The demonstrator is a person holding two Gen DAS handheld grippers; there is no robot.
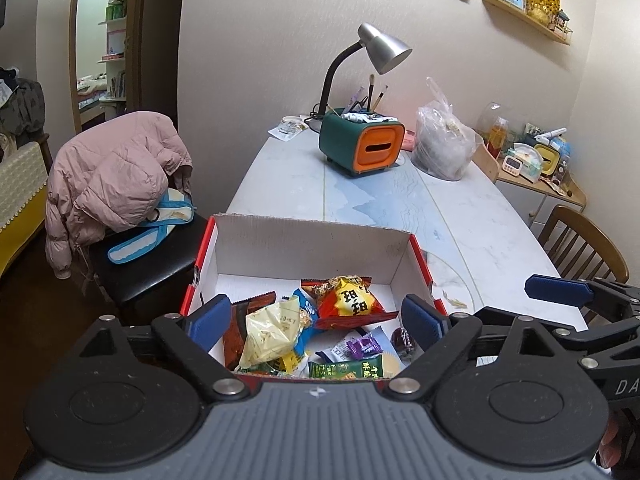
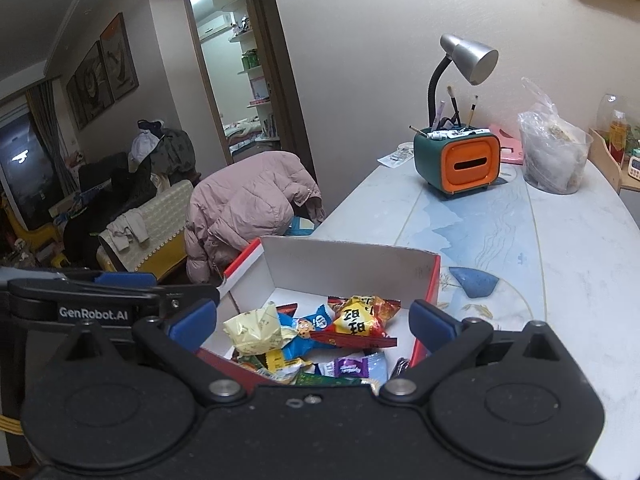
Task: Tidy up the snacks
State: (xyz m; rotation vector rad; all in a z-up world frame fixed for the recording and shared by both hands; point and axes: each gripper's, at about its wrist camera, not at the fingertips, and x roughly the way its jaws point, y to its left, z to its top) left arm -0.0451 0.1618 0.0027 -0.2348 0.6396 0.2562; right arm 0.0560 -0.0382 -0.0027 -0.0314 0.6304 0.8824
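A red-and-white cardboard box (image 1: pixel 304 248) (image 2: pixel 344 264) stands at the near end of the table, open at the top. Inside lie several snacks: a red-and-yellow packet (image 1: pixel 352 300) (image 2: pixel 360 320), a pale yellow packet (image 1: pixel 272 332) (image 2: pixel 254 328), a blue packet (image 1: pixel 306 312), a purple sweet (image 1: pixel 364 346) and a green packet (image 1: pixel 348 370). My left gripper (image 1: pixel 316 320) hangs open above the box, holding nothing. My right gripper (image 2: pixel 312 324) is open beside it and also holds nothing. One blue finger (image 1: pixel 560 290) of the right gripper shows at the right edge of the left wrist view.
Further back on the marble table (image 1: pixel 480 220) stand a green-and-orange organiser (image 1: pixel 360 144), a silver desk lamp (image 1: pixel 384 50) and a clear plastic bag (image 1: pixel 444 144). A pink jacket (image 1: pixel 116 176) drapes a chair at the left. At the right is a wooden chair (image 1: pixel 584 240).
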